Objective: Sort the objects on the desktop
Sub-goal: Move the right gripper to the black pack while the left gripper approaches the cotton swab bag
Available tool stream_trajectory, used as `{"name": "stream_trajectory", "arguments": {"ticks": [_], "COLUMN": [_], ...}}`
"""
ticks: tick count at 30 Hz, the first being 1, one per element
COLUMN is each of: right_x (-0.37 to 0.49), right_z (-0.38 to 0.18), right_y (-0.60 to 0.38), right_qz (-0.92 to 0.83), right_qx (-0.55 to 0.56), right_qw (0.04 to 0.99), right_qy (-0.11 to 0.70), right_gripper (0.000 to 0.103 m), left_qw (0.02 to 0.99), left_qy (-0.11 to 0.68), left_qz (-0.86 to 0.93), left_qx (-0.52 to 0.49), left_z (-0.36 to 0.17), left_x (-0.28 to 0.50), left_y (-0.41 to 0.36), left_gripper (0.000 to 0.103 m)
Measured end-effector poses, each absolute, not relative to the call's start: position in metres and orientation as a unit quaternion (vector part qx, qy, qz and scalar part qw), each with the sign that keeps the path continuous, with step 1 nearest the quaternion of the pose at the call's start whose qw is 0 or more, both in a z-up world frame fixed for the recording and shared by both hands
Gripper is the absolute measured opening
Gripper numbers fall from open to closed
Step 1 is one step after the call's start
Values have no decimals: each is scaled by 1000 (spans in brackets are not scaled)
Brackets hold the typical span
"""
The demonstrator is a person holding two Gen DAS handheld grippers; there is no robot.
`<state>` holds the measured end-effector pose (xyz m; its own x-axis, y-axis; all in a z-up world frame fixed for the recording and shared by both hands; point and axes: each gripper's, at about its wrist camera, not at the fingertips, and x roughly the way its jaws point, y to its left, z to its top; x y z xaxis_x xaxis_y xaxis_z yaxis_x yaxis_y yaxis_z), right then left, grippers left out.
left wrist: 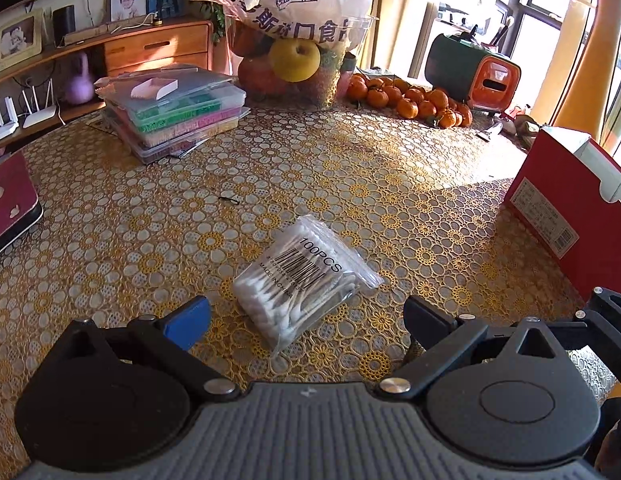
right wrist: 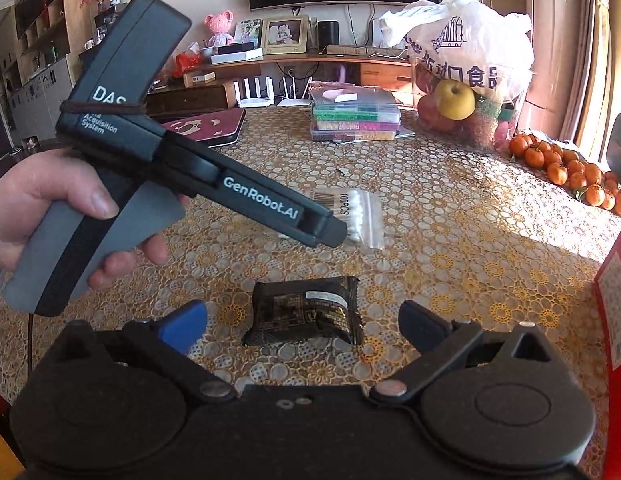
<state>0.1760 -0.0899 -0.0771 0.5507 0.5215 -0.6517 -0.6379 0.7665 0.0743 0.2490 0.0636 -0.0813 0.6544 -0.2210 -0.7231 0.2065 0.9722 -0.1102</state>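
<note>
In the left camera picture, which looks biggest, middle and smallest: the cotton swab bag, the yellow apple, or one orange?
1. Cotton swab bag, though it is nearest the camera.
2. Yellow apple.
3. One orange.

Tablecloth (left wrist: 390, 184): gold lace of circles and flowers. Cotton-swab bag (left wrist: 306, 280): clear plastic, white swabs, black barcode and lettering. Snack packet (right wrist: 306, 312): black with faint gold print, white label. Box at right (left wrist: 566, 216): red with a white label. Far stacked cases (left wrist: 178, 116): clear, with green, pink and possibly yellow contents. Tangerines (left wrist: 414, 100): orange. Left gripper (left wrist: 306, 316): black, one blue fingertip (left wrist: 190, 320).
</note>
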Motion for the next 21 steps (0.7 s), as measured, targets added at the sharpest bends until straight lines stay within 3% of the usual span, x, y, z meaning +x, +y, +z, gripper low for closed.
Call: {"name": "stream_trajectory", "arguments": {"ticks": [13, 21], "right_x": [192, 198], "right_z": [-94, -100], "right_y": [-76, -74], "right_qz": [334, 331], "right_qx": [-86, -93], "right_qw": [869, 867], "right_qy": [355, 361], "right_gripper": [101, 94], "left_qw": [911, 911], "left_qy": [385, 376], "left_qz": [-147, -169], "left_qx": [21, 34], "left_z": [-97, -106], "left_x": [275, 276], "left_y": [56, 51], "left_gripper": [103, 102]}}
